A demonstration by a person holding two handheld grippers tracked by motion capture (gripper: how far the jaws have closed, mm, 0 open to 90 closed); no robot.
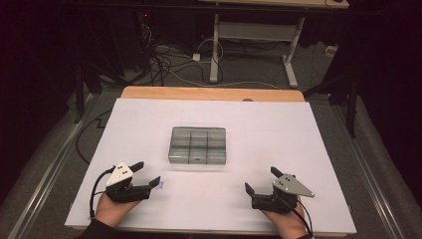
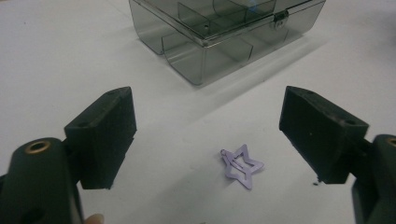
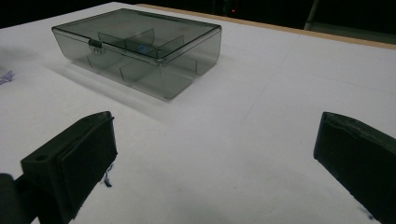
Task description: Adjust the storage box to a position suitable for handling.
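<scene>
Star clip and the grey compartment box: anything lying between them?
Nothing: the left gripper view shows bare white table between the star clip and the box.

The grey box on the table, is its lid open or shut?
Shut. The box has its lid lying flat on the rim, and the small latch at the front edge is down over the seam.

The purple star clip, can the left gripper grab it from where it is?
Probably yes. The star clip lies flat on the white table right between the left gripper's open jaws, with nothing in the way.
</scene>
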